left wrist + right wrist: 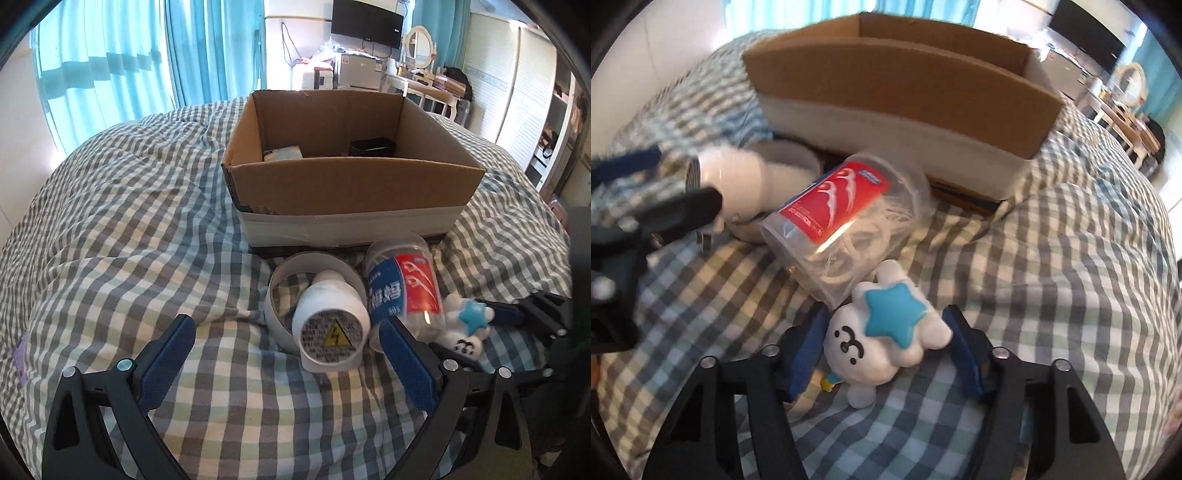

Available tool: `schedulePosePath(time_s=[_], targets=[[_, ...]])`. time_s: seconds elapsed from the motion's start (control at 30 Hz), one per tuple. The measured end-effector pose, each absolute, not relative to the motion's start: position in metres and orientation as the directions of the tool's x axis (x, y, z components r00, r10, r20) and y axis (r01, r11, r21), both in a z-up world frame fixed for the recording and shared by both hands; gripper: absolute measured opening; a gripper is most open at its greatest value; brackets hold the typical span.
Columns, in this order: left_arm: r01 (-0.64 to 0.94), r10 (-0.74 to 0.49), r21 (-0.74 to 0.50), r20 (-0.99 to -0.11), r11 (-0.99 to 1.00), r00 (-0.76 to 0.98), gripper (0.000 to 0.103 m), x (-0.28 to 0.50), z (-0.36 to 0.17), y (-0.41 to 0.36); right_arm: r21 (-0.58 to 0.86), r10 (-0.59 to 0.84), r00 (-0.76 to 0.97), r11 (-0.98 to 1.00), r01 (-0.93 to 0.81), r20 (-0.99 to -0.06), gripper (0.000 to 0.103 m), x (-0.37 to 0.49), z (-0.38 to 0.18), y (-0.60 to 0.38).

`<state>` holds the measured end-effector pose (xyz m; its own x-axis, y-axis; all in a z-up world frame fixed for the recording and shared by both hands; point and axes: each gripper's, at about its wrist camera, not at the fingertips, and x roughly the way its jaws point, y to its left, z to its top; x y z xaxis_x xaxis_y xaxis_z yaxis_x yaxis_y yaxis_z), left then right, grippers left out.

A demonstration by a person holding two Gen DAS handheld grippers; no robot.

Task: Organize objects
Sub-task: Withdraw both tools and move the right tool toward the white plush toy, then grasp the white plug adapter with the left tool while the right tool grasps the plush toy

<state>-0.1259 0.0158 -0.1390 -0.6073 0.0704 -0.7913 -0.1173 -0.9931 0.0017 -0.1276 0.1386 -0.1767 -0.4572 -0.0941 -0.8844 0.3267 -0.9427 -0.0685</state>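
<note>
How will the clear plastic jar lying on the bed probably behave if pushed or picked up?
The clear plastic jar lies on its side on soft checked bedding, so a push would likely roll it. Only thin white pieces show through its wall, so it is probably light. Its smooth, glossy wall may slip between fingers.

The cardboard box [351,192] hides most of its contents.

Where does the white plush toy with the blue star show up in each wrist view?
Left wrist view: the plush toy lies at lower right, beside the clear jar, right of the left tongs.
Right wrist view: it lies bottom centre, between the fingers of the right tongs.
Shared landmark: the cardboard box behind.
</note>
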Motion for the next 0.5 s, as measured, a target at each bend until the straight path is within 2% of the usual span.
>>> schedulePosePath(time_s=[0.17, 0.23, 0.3, 0.4, 0.5], targets=[[-0.127, 0.074, 0.003, -0.800, -0.992, -0.596, 0.099, -0.136, -0.147, 0.019, -0.046, -0.106, -0.492, -0.957, 0.287, -0.864, 0.063, -0.121, -0.167, 0.151], [-0.138, 0.072, 0.013, -0.804, -0.990, -0.590, 0.082, -0.139, -0.150, 0.023, -0.041, -0.108, -0.501, -0.960, 0.278, -0.859, 0.063, -0.119, -0.164, 0.154], [-0.167, 0.086, 0.013, -0.816, -0.986, -0.572, 0.071, -0.142, -0.155, 0.028, -0.037, -0.110, -0.501, -0.961, 0.274, -0.858, 0.063, -0.117, -0.164, 0.155], [-0.194, 0.073, 0.045, -0.823, -0.980, -0.563, 0.058, -0.143, -0.161, 0.035, -0.036, -0.109, -0.500, -0.962, 0.271, -0.859, 0.063, -0.116, -0.165, 0.157], [-0.186, 0.060, 0.059, -0.816, -0.981, -0.575, 0.050, -0.142, -0.160, 0.034, -0.035, -0.109, -0.500, -0.962, 0.270, -0.859, 0.063, -0.116, -0.166, 0.157]])
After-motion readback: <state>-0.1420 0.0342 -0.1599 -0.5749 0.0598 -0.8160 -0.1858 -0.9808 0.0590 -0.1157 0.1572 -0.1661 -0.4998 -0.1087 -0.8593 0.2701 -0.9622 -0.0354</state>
